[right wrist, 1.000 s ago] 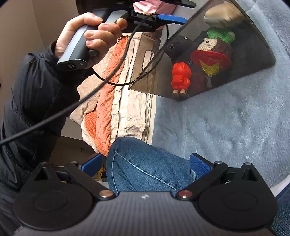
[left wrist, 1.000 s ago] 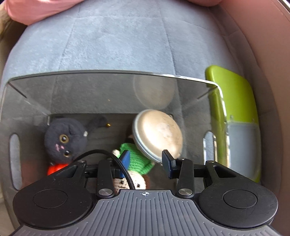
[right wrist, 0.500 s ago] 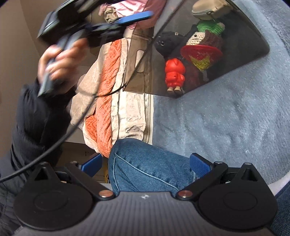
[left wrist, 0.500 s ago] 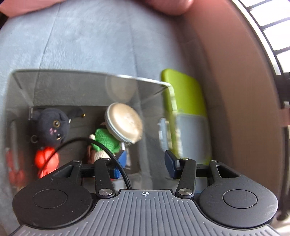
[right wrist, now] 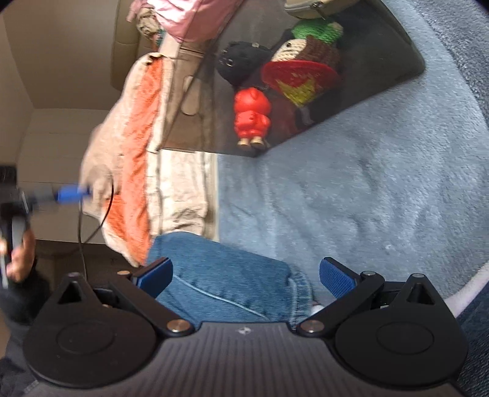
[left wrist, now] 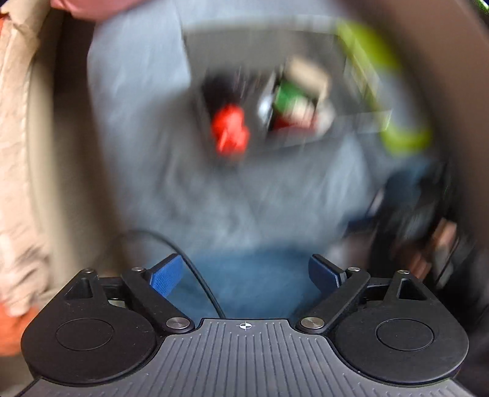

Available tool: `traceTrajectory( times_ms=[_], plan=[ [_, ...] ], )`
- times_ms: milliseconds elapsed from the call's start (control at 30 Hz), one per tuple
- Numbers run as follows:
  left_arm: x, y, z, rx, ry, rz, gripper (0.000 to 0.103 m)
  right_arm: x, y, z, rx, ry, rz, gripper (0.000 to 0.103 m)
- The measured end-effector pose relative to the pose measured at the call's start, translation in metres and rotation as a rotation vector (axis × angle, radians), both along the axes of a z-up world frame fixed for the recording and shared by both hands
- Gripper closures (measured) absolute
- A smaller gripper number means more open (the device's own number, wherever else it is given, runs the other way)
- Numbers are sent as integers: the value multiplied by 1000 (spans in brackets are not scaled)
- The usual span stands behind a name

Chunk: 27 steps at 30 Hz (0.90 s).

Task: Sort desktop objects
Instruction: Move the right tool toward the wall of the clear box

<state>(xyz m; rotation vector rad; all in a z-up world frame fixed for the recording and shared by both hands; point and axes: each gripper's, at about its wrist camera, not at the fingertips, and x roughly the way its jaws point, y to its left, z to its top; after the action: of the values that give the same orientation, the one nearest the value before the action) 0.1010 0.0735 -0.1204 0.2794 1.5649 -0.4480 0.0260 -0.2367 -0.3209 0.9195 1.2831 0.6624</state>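
Observation:
A smoked clear bin [right wrist: 382,61] lies on the grey-blue plush surface [right wrist: 366,198]. It holds a red figure [right wrist: 252,116], a black plush [right wrist: 241,61], a crochet doll with a red hat [right wrist: 301,76] and a beige round pouch [right wrist: 318,6]. In the blurred left wrist view the bin [left wrist: 275,45] and red figure [left wrist: 230,131] sit far ahead. My left gripper [left wrist: 249,274] is opening, with nothing between its fingers and a denim knee [left wrist: 250,274] below. My right gripper [right wrist: 246,278] stands open over that knee [right wrist: 223,274]. The left gripper's blue pad [right wrist: 71,192] shows at far left.
Orange and beige cloth [right wrist: 137,152] is piled left of the bin, with pink fabric [right wrist: 189,18] above. A lime-green item [left wrist: 382,76] lies beside the bin's far side. A black cable [left wrist: 195,274] crosses the left gripper. A hand [right wrist: 18,259] grips the left handle.
My left gripper has pulled back and up from the bin, leaving the round pouch inside, and its jaws have spread wide. The right gripper has barely moved.

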Motion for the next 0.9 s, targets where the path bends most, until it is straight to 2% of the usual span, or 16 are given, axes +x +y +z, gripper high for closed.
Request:
traceTrajectory(
  times_ms=[67, 133, 167, 233, 267, 333, 433, 500, 567, 633, 733, 800, 900],
  plan=[
    [-24, 7, 0, -2, 18, -67, 10, 0, 3, -1, -34, 8, 8, 0],
    [-42, 20, 8, -97, 38, -97, 7, 0, 4, -3, -40, 16, 12, 0],
    [-49, 29, 12, -138, 45, -96, 7, 1, 3, -4, -36, 24, 10, 0],
    [-63, 54, 19, -160, 9, -43, 5, 2, 1, -9, -20, 50, -2, 0],
    [-67, 70, 19, -170, -12, 8, 5, 2, 0, -11, -14, 63, -9, 0],
    [-68, 97, 11, -243, -23, 157, 4, 3, -1, -14, -4, 84, -20, 0],
    [-50, 128, -7, -446, -80, 433, 3, 5, 0, -14, -4, 81, -21, 0],
    [-34, 126, -24, -575, -141, 564, 1, 7, 3, -15, -14, 82, -23, 0],
    [-18, 110, -44, -648, -187, 658, 0, 7, 3, -16, -35, 91, -31, 0],
    [-2, 88, -61, -660, -204, 710, 0, 6, 3, -15, -54, 99, -39, 0],
    [6, 53, -75, -626, -245, 713, 0, 1, -2, 0, -109, 53, -82, 0],
    [5, 34, -81, -539, -286, 663, 0, -5, -5, 20, -185, -24, -115, 0],
    [0, 13, -86, -392, -352, 572, 0, -8, -5, 62, -365, -183, -144, 0]
  ],
)
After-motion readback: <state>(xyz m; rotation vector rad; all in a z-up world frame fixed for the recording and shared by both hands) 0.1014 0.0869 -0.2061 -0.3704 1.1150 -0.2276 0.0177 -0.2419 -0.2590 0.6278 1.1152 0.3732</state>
